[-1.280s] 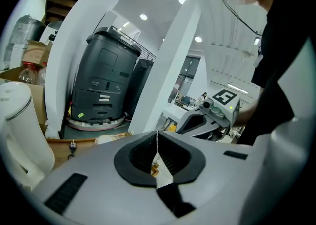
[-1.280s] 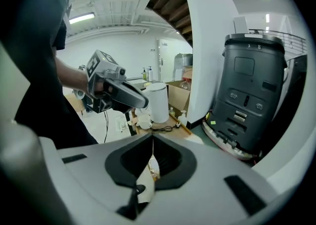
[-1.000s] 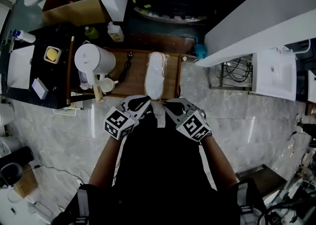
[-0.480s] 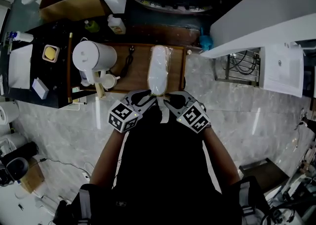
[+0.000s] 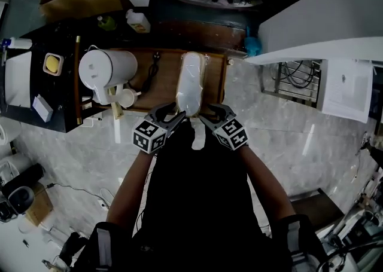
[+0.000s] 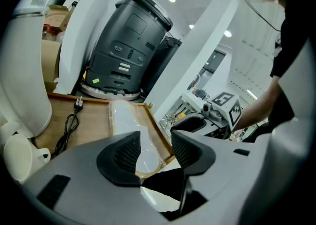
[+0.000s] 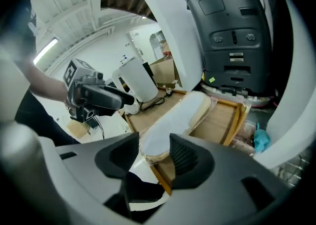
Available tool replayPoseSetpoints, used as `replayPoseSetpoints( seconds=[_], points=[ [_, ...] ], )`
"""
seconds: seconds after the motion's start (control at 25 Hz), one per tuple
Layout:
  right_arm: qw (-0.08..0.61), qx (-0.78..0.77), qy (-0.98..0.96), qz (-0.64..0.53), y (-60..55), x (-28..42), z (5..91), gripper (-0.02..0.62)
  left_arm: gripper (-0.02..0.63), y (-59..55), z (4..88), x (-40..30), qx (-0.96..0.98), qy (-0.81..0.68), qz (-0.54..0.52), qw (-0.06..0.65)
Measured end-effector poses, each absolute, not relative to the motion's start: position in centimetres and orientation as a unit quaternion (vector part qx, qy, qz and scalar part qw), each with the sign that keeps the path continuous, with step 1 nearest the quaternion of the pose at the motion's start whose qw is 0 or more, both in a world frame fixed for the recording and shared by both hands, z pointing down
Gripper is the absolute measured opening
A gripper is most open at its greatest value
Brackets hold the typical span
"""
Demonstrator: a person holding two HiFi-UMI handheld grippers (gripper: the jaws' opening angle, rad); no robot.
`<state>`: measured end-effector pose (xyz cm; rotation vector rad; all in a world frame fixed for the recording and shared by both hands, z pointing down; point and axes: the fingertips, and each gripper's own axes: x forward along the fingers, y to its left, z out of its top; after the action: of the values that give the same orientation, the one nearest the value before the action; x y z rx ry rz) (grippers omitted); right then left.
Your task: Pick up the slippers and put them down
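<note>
Obs: slippers (image 5: 190,85), one white pair wrapped in clear film, lie on the wooden tray (image 5: 158,94), just right of the white kettle (image 5: 102,70). The bundle's long axis runs straight away from the person. Its near end pokes slightly past the tray's near rim.

Left gripper (image 5: 170,114): jaws apart, having just been opening. In the left gripper view the near end of the bundle shows in the gap between the pads, a little beyond them, with neither pad pressing on it.

Right gripper (image 5: 212,114): same condition, jaws spread after just opening. The rounded near end sits in the gap ahead of the pads and is not clamped.

Key relation: the two grippers flank the bundle's near end, left one on its left side and right one on its right, both angled inward and down toward it. Neither is clearly nearer (roughly symmetric from the head view).

Judgement: a grasp would come at the near end, across the short width, so each gripper needs a small advance along the bundle's long axis before the pads can bite; film may be slippery
</note>
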<state>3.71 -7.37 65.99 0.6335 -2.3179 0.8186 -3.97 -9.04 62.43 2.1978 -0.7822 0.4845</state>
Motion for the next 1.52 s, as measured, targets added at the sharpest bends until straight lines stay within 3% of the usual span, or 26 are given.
replayPoseSetpoints(
  seconds=[0.32, 0.92, 1.52],
  points=[
    [0.327, 0.212, -0.852, 0.351, -8.4, 3.3, 70.3, 0.222, 0.204, -10.7, 67.5, -4.7, 0.823, -0.315, 0.184, 0.436],
    [0.348, 0.237, -0.797, 0.434, -11.5, 2.1, 74.7, 0.276, 0.244, -12.0, 74.3, -5.2, 0.782, -0.296, 0.243, 0.492],
    [0.353, 0.235, -0.771, 0.476, -11.0, 2.1, 76.2, 0.278, 0.242, -11.4, 76.2, -4.1, 0.763, -0.265, 0.229, 0.543]
  ],
)
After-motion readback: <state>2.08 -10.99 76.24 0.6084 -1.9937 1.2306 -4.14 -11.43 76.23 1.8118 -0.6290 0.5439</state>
